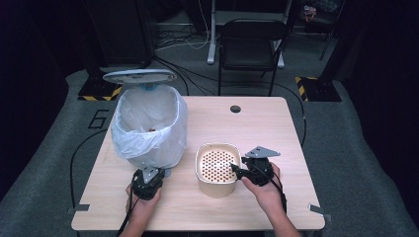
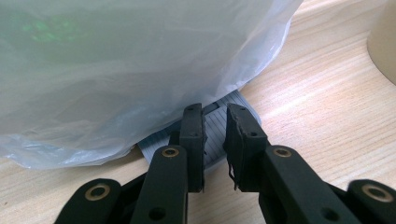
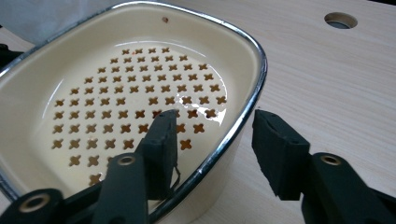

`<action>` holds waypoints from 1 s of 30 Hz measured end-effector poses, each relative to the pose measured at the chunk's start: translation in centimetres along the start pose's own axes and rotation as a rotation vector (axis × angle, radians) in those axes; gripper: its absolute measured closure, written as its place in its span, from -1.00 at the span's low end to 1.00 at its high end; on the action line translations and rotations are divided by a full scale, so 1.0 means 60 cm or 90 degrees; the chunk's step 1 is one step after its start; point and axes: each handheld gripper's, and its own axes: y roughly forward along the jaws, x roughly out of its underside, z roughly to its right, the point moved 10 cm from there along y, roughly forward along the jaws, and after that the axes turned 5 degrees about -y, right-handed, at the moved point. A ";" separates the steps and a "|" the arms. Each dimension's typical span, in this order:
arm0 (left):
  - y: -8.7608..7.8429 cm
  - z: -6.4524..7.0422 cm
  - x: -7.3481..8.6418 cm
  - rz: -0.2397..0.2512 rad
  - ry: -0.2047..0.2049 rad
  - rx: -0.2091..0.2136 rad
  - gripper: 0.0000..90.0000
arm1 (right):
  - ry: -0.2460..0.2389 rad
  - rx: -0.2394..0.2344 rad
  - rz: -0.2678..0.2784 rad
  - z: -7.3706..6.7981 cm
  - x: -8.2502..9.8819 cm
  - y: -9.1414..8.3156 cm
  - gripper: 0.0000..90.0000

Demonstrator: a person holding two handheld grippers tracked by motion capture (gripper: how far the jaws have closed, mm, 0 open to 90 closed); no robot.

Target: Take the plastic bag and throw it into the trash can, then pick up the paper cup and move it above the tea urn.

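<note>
My cream strainer bowl [image 1: 217, 168] sits near the table's [image 1: 276, 123] front edge. My right gripper [image 3: 212, 140] has its jaws spread over the bowl's rim, not squeezing. My left gripper [image 2: 215, 140] is nearly closed at the bin's pedal [image 2: 217, 128], beside the bagged bin [image 1: 150, 123].

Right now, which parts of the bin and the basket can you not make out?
- Pedal bin: its body, in the high view and the left gripper view, covered by the plastic liner.
- Small brown item inside: too small, high view.
- Perforated basket: near corner cut by the right gripper view's edge.
</note>
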 end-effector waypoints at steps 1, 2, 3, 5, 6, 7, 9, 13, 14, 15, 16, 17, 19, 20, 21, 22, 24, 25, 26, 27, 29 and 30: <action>0.000 0.000 0.000 0.000 0.000 0.000 0.71 | 0.000 0.000 0.000 0.000 0.000 0.000 0.07; 0.000 0.000 0.000 0.001 0.000 -0.001 0.71 | 0.011 -0.003 0.013 0.000 -0.007 -0.009 0.02; 0.000 0.000 0.000 0.001 0.000 -0.001 0.71 | 0.011 -0.003 0.013 0.000 -0.007 -0.009 0.02; 0.000 0.000 0.000 0.001 0.001 -0.001 0.71 | 0.010 -0.002 0.028 0.002 -0.015 -0.020 -0.05; 0.000 0.000 0.000 0.000 0.000 0.000 0.71 | 0.008 0.001 0.033 0.004 -0.018 -0.027 -0.07; 0.000 0.000 0.000 0.001 0.001 -0.001 0.71 | 0.009 0.004 0.035 0.006 -0.019 -0.034 -0.11; 0.000 0.000 0.000 0.001 0.000 0.000 0.71 | 0.006 0.014 0.041 0.012 -0.022 -0.046 -0.22; 0.000 0.000 0.000 0.000 0.000 -0.001 0.71 | -0.001 0.040 0.046 0.031 -0.015 -0.062 -0.42; 0.000 0.001 0.000 0.000 -0.002 0.001 0.71 | -0.002 0.043 0.046 0.038 -0.011 -0.065 -0.45; 0.000 0.001 0.000 0.000 -0.002 0.001 0.71 | -0.001 0.050 0.047 0.048 -0.003 -0.069 -0.46; 0.000 0.001 0.000 0.000 -0.001 0.001 0.71 | 0.002 0.055 0.045 0.053 0.003 -0.071 -0.47; 0.000 0.001 0.000 0.000 -0.001 0.001 0.71 | 0.002 0.055 0.045 0.053 0.003 -0.071 -0.47; 0.000 -0.001 0.000 0.001 0.002 -0.001 0.71 | 0.007 0.071 0.040 0.065 0.015 -0.075 -0.47; 0.000 0.000 0.000 0.000 0.001 -0.001 0.71 | 0.011 0.071 0.040 0.069 0.021 -0.076 -0.48; 0.000 0.001 0.000 0.000 -0.002 0.001 0.71 | 0.015 0.073 0.041 0.076 0.033 -0.080 -0.50; 0.000 0.000 0.000 0.001 0.001 -0.001 0.71 | 0.015 0.073 0.041 0.076 0.033 -0.080 -0.50; 0.000 0.001 0.000 0.001 -0.005 0.001 0.71 | 0.016 0.076 0.037 0.080 0.045 -0.083 -0.55; 0.001 0.000 0.000 0.003 -0.001 -0.001 0.71 | 0.014 0.077 0.037 0.082 0.051 -0.084 -0.56; 0.000 0.000 0.000 0.001 0.001 -0.002 0.71 | 0.016 0.078 0.036 0.086 0.063 -0.087 -0.58; 0.000 0.000 0.000 0.001 0.001 -0.001 0.71 | 0.016 0.078 0.036 0.086 0.063 -0.087 -0.58; 0.000 0.000 0.000 0.001 0.000 -0.001 0.71 | 0.015 0.082 0.038 0.091 0.071 -0.089 -0.62; 0.000 0.001 0.001 -0.004 0.000 0.002 0.71 | 0.018 0.084 0.042 0.095 0.078 -0.089 -0.63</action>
